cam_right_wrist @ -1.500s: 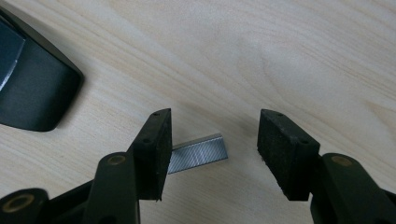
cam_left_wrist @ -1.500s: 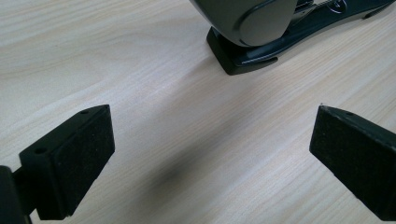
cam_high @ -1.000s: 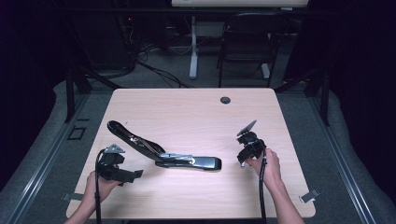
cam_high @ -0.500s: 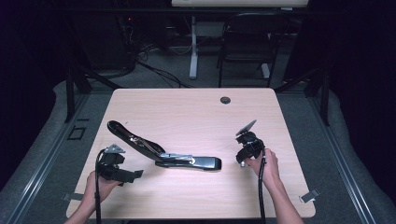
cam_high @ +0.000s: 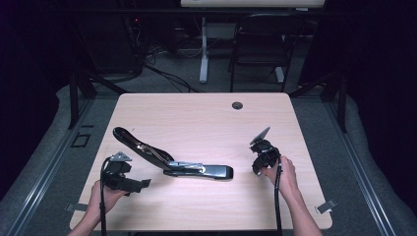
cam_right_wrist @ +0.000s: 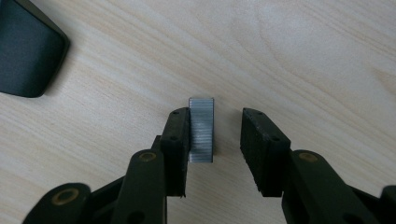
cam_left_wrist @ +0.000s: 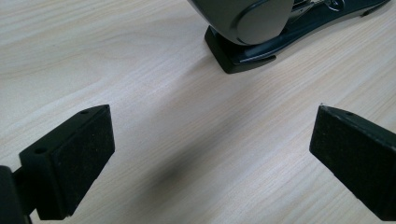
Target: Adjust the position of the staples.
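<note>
Right gripper is standing unclenched around a staple strip near the table's right edge; left gripper is gaping beside the stapler.

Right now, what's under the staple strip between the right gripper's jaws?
The staple strip lies flat on the bare wooden table, against one finger of the open right gripper. Nothing else shows beneath it; its underside is hidden.

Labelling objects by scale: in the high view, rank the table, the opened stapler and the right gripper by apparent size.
1. table
2. opened stapler
3. right gripper, clearly smaller than the stapler in this view
</note>
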`<act>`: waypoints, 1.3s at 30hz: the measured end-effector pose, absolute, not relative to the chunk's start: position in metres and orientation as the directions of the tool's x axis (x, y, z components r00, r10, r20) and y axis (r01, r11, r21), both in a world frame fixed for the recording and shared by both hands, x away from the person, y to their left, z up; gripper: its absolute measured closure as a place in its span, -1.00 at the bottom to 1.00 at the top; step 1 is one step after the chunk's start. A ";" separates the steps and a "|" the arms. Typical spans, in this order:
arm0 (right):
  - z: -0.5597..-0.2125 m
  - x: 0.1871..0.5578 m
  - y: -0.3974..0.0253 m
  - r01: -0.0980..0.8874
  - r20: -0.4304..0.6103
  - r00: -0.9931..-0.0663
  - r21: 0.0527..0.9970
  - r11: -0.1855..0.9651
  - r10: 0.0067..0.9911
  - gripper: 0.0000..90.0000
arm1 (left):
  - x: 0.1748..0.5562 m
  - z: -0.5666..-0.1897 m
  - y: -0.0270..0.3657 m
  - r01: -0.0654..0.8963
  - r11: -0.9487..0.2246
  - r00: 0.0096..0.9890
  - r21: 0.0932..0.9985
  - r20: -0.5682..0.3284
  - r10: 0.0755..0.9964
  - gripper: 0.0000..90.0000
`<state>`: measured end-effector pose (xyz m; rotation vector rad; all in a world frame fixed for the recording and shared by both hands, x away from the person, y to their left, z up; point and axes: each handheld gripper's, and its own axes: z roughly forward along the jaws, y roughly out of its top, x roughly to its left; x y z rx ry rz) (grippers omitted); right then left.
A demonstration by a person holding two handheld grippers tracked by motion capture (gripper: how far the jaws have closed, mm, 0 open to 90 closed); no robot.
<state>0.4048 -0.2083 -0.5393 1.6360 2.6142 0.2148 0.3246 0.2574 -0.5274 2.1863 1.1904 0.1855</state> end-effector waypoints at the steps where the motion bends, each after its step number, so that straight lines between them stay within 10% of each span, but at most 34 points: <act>1: -0.539 0.405 -0.208 0.888 0.031 -0.446 0.137 0.438 0.895 0.42 | 0.324 -0.527 0.257 0.706 -0.389 0.581 0.592 -0.169 0.796 -1.00; 39: -0.541 0.421 -0.192 0.884 0.033 -0.465 0.062 0.463 0.885 0.64 | 0.325 -0.529 0.256 0.706 -0.400 0.590 0.585 -0.173 0.789 -1.00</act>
